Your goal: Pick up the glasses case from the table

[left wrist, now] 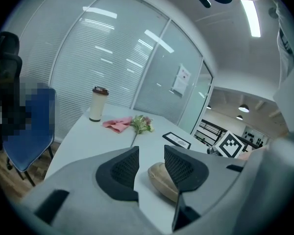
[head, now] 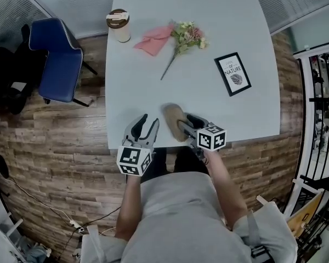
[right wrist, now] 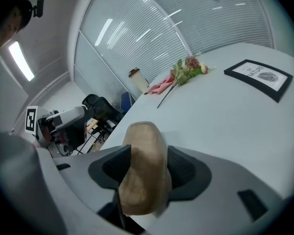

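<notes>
At the front edge of the table [head: 153, 92], my right claw [head: 186, 126] straddles the tan glasses case [right wrist: 144, 170]. Its jaws stand apart, one pad close along each side of the case, and I see no firm squeeze. My left claw [left wrist: 151, 153] hovers just beside it, jaws apart and empty. The hazards, as I judge them:

- The case is rounded, so jaws that close off-centre could squirt it out sideways.
- A hold near one end could let the case pivot and droop on the lift.
- A nudge toward me could tip it off the table edge.
</notes>
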Available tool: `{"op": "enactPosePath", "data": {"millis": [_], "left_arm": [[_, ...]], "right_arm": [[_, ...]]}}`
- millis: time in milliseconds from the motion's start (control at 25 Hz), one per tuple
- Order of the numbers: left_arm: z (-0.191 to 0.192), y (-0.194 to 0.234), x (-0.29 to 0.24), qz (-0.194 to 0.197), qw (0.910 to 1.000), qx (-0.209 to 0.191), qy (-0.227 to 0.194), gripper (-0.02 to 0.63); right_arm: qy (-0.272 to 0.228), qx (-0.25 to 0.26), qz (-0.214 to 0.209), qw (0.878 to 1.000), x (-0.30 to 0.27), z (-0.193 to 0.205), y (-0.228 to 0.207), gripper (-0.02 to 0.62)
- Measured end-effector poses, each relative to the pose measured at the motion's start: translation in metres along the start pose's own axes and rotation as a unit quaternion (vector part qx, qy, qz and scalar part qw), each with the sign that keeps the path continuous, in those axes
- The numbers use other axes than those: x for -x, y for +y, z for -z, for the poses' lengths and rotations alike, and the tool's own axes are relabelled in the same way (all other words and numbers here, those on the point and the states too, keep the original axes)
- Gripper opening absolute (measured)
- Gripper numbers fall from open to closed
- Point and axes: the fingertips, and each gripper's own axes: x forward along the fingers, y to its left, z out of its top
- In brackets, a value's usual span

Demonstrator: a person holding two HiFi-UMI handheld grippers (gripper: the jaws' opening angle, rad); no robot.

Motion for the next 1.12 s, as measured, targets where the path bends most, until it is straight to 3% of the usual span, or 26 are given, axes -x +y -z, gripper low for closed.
{"op": "enactPosePath", "data": {"millis": [720, 1120], "left_arm": [[0.010, 0.027, 0.011, -0.020, 0.9996, 0.017, 0.007, 0.158], [0.016, 0.025, 0.012, -0.018, 0.9996, 0.018, 0.013, 0.158]], "right_arm": [[0.040, 0.041, -0.012, 0.998, -0.028, 0.013, 0.027, 0.302], [0.059, 0.047, -0.005, 0.997, -0.034, 0.022, 0.037, 0.301]]}}
